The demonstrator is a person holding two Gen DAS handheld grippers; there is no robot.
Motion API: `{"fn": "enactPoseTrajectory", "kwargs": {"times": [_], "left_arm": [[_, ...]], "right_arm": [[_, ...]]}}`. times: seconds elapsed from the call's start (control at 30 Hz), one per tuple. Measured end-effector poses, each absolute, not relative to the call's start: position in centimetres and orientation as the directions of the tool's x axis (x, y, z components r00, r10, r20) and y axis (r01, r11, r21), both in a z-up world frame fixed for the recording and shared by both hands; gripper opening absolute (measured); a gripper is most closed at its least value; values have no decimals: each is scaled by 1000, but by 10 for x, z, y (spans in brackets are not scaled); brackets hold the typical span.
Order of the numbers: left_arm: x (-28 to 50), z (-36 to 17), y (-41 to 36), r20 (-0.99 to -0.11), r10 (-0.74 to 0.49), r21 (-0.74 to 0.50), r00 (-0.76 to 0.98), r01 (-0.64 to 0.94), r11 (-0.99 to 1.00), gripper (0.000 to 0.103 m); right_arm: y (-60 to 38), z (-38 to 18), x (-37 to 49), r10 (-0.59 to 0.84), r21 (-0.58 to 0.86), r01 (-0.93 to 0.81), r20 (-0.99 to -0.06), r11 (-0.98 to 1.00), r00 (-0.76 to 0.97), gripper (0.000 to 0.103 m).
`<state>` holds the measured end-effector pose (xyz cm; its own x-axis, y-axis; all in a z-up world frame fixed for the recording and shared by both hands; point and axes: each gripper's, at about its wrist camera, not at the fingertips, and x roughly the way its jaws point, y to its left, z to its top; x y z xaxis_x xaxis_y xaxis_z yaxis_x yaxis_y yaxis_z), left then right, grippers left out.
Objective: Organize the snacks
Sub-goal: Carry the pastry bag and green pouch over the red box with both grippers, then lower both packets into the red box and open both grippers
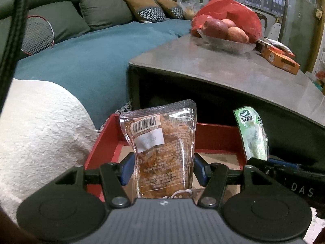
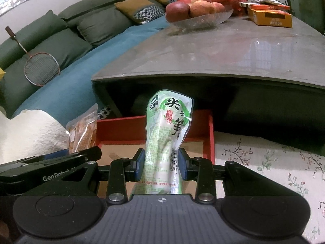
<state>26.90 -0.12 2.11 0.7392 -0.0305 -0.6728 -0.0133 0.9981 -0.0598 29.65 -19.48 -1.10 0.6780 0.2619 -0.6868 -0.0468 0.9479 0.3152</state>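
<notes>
Holding packets upright, the left gripper (image 1: 163, 171) pinches a brown snack pouch (image 1: 162, 148) and the right gripper (image 2: 161, 163) a green bamboo-shoot packet (image 2: 167, 136), both poised over the red tray (image 2: 211, 142), left nearer its left wall.

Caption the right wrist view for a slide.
Right gripper clamps an upright green snack packet over the red box, beside the table.

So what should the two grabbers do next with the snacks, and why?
Probably lower both packets into the red box and let go. The left gripper grips the brown snack packet, the right gripper the green packet, both held upright just over its bare cardboard floor.
</notes>
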Motion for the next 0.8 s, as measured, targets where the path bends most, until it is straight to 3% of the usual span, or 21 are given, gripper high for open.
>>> {"fn": "enactPoseTrajectory", "kwargs": {"times": [0.8], "left_arm": [[288,-1,-11,-705,4,1,710,-5,1000,54]], "right_arm": [[-200,-33,313,223,284,-13,-725,959,651,43]]}}
